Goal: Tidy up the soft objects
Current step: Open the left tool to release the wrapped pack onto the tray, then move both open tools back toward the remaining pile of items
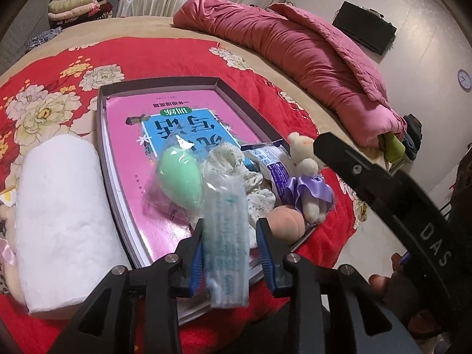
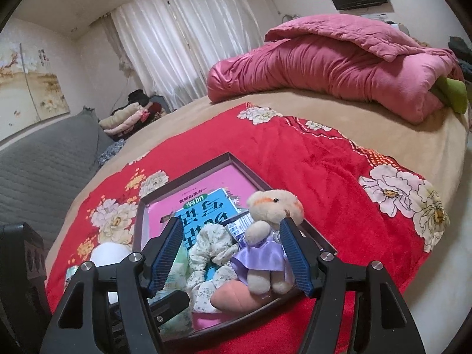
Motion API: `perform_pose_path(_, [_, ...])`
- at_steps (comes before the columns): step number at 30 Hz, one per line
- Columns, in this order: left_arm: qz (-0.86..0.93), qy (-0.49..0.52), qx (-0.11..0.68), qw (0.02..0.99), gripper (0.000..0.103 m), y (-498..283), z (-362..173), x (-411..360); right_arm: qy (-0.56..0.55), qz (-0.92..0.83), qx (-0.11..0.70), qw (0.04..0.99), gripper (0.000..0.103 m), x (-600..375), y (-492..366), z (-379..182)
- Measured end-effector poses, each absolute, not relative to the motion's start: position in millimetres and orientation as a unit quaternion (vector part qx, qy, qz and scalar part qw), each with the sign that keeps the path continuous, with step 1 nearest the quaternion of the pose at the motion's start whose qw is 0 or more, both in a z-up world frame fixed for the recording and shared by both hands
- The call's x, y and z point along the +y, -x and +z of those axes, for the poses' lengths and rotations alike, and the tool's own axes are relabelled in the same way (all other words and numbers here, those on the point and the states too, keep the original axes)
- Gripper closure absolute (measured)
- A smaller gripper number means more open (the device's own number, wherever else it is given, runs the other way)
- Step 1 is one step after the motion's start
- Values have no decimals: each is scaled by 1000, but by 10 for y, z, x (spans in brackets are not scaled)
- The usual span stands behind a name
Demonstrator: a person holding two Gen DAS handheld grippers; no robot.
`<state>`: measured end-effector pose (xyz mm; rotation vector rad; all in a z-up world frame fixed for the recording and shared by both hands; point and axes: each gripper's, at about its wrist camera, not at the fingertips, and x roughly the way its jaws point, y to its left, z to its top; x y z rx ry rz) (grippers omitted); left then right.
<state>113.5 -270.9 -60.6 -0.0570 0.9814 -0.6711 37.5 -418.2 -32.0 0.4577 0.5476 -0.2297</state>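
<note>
The letters "DAS" read in white on the black body of the right gripper at the right edge of the left wrist view. The only other writing is on the pink book [image 1: 138, 159] lying in the shallow dark tray [image 1: 159, 84] on the red flowered blanket [image 1: 165, 56]: large Chinese characters on a blue panel, seen upside down and half covered, too hard to read. The small blue print on a white packet [image 1: 273, 166] in the tray is too fine to make out. The left gripper [image 1: 231, 253], at the bottom centre of its view, has its jaws part open with a clear plastic bag [image 1: 227, 236] standing between the blue pads; faint green print on the bag is blurred, and whether the pads press on it cannot be told. The right gripper [image 2: 233, 253] stands open over the near end of the tray, its right pad just beside a small plush bear [image 2: 271, 230] in a purple dress, not clamping it. Also in the tray are a green sponge egg [image 1: 180, 177] in a bag, a flowered cloth scrunchie [image 2: 209, 244] and a peach-coloured soft ball [image 1: 286, 221]. A white roll [image 1: 62, 221] lies left of the tray, its lower end cut off by the gripper.
</note>
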Motion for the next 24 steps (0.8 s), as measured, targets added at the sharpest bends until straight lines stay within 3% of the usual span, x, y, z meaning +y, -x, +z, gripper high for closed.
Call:
perform_pose_path(4, [-313,23,456,833,64,-1132,-574,-2704,-223,-112,270,930,33,-4177,-386,-331])
perform_pose_path(6, [-306,14,447,841,49,-1114,-533,-2697,-223,-112,271,930,33,-4178,-387,-332])
perform_pose_path(7, [-304,13,441,844,48,-1107,-503,-2691,-223,-112,271,930,33,-4178,-388,-332])
perform_pose_path(24, [-292,27,431,853,47,-1160,-388,-2510,-221,-118,277,928,32,-4181,-392,-353])
